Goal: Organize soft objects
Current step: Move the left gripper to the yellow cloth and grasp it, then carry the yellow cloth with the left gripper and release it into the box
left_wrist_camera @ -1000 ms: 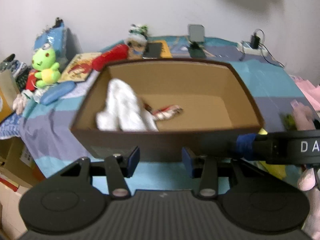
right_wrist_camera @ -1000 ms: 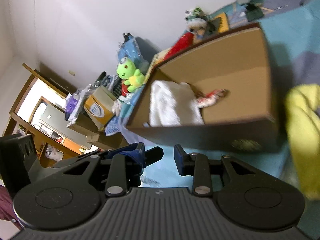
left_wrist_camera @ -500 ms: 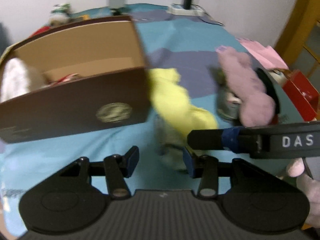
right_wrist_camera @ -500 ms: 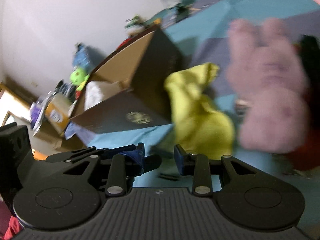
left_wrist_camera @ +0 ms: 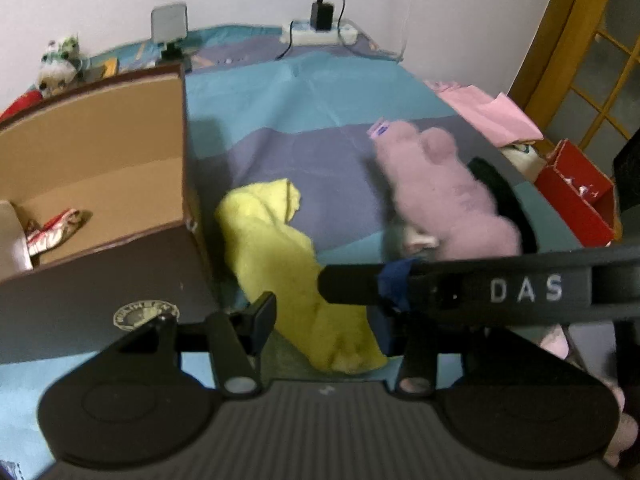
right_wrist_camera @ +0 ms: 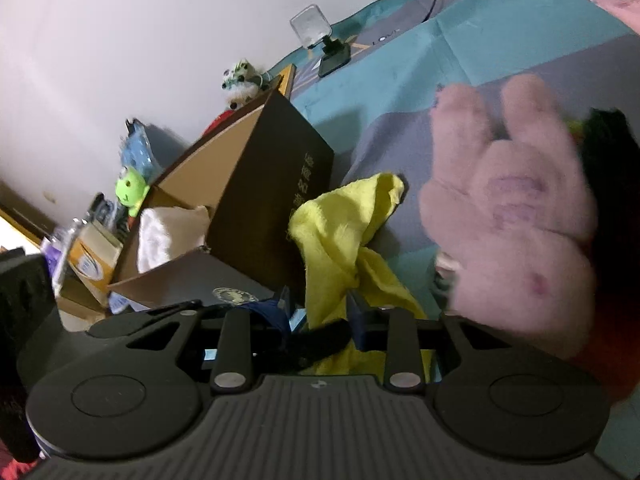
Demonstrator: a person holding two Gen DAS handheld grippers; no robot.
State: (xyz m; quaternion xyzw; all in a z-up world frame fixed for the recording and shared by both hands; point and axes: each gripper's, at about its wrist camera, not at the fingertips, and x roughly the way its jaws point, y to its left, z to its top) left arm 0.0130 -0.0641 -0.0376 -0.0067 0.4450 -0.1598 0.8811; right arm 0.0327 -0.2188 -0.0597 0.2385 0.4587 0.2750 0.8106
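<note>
We're going for the yellow cloth (left_wrist_camera: 280, 248) lying on the bed just beside the box (left_wrist_camera: 120, 280): left claw (left_wrist_camera: 326, 320) released & straddling it, right claw (right_wrist_camera: 318, 308) seemingly pinching it, next lifting it into box w/ white cloth (right_wrist_camera: 160, 236).

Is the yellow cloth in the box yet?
Out. The yellow cloth lies crumpled on the bedspread beside the brown box.

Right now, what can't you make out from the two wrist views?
- Left tool: its right finger is hidden in the left wrist view by the right tool's finger crossing in front.
- Pink plush toy: motion-blurred in both views; face unreadable.
- Gray item under it: mostly covered by the plush, unidentifiable.
- White soft item in the box: cut by the frame edge in the left view, half behind the box wall in the right.
</note>
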